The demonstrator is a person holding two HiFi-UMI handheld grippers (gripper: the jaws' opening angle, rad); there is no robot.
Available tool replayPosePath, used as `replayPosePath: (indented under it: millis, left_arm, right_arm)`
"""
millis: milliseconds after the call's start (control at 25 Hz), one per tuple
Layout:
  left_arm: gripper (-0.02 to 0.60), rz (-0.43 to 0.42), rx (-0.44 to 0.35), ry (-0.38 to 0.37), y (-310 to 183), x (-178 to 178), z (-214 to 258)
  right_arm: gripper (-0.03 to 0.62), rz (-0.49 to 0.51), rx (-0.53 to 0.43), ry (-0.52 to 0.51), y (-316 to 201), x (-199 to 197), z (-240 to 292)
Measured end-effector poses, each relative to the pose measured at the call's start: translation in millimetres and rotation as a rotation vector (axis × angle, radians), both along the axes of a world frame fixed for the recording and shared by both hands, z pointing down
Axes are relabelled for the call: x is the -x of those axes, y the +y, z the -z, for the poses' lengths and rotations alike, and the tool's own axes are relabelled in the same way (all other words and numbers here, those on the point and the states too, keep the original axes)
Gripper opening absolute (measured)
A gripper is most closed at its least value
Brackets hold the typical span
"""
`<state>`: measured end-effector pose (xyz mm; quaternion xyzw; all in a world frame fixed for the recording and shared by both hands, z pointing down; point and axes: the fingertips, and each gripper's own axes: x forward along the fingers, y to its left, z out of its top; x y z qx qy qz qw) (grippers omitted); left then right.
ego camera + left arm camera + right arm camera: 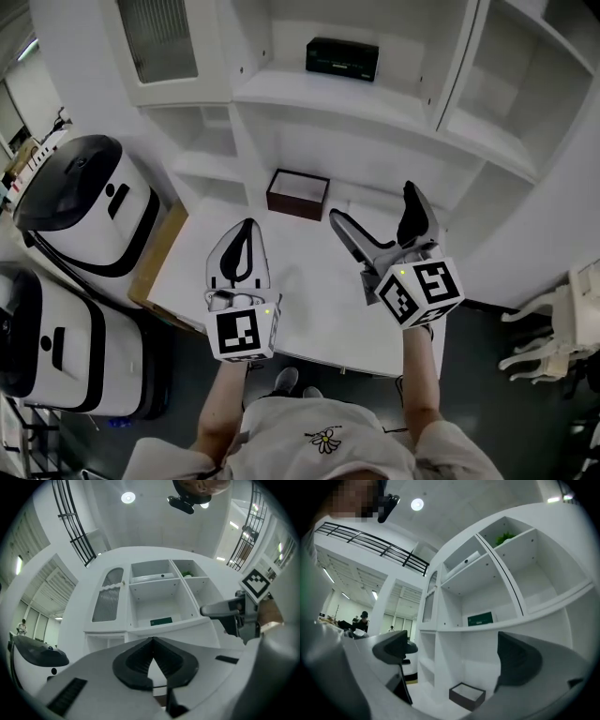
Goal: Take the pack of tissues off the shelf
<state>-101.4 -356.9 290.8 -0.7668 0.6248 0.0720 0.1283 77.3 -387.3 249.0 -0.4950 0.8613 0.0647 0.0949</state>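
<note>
The pack of tissues (342,58) is a dark green box lying on the middle shelf of the white shelf unit (328,98). It also shows small in the left gripper view (161,620) and in the right gripper view (480,618). My left gripper (246,228) hovers over the white table, jaws closed together and empty. My right gripper (377,208) is held beside it with its jaws spread wide, nothing between them. Both are well below and short of the pack.
A dark brown open box (297,193) sits on the white table (309,300) against the shelf unit. Two white and black machines (80,202) stand on the floor at left. A white chair (553,328) is at right.
</note>
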Motion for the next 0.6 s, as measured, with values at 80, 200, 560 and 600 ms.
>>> replayPosePath:
  millis: [80,200,560,600]
  left_arm:
    - [0.000,-0.021,0.000,0.005,-11,-2,3]
    - [0.000,-0.055,-0.009,0.006,-26,-5,8]
    - [0.000,-0.073,-0.027,0.010,-60,10,25]
    - [0.000,-0.073,-0.025,0.015,-63,13,24]
  right_arm:
    - [0.577,0.000,-0.050,-0.012,-16,1,32]
    - [0.577,-0.004,-0.107,-0.023,-46,1,77]
    - [0.575,0.019,0.074,0.014,-157,1,140]
    - [0.575,0.009,0.102,0.029,-170,0,139]
